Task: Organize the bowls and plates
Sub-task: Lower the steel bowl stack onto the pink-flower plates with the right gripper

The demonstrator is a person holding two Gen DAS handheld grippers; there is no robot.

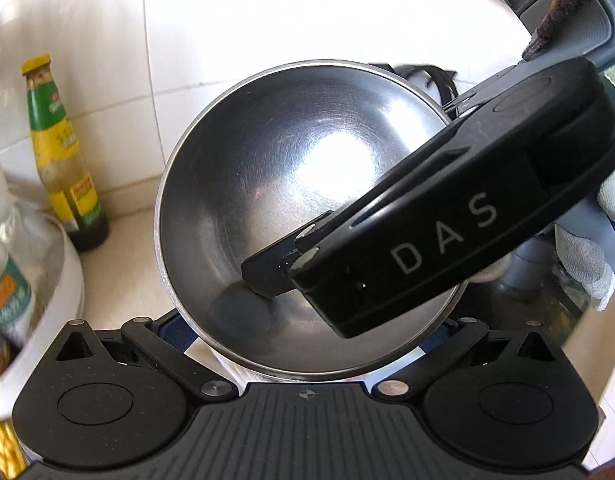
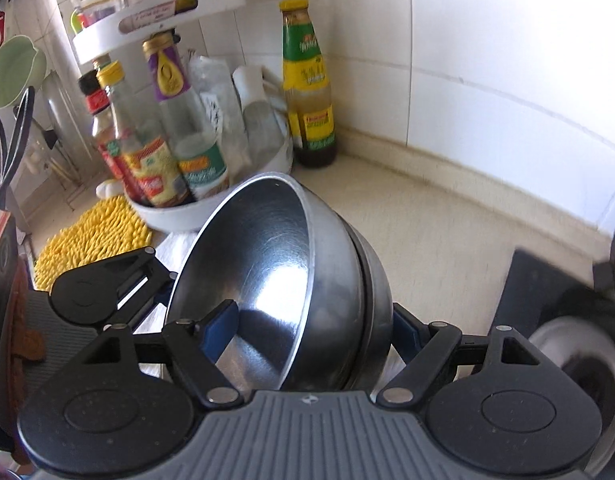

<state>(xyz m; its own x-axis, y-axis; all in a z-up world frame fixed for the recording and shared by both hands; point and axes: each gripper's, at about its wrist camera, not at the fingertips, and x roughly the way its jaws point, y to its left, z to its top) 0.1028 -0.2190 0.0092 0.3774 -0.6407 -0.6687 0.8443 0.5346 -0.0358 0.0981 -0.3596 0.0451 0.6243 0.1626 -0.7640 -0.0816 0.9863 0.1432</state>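
Where the nested steel bowls [image 2: 267, 248] are: tilted on edge, near the yellow-capped sauce bottle [image 2: 307, 80].
Right gripper [image 2: 313, 324]: jaws wide, one finger inside, one outside, clamping the stack.
Left gripper [image 1: 311, 326]: jaws wide astride the rim; grip unclear.

Left gripper [image 1: 303, 344] fingertips hidden behind steel bowl [image 1: 267, 184]; bottle labels [image 2: 307, 72] blurred, unreadable.
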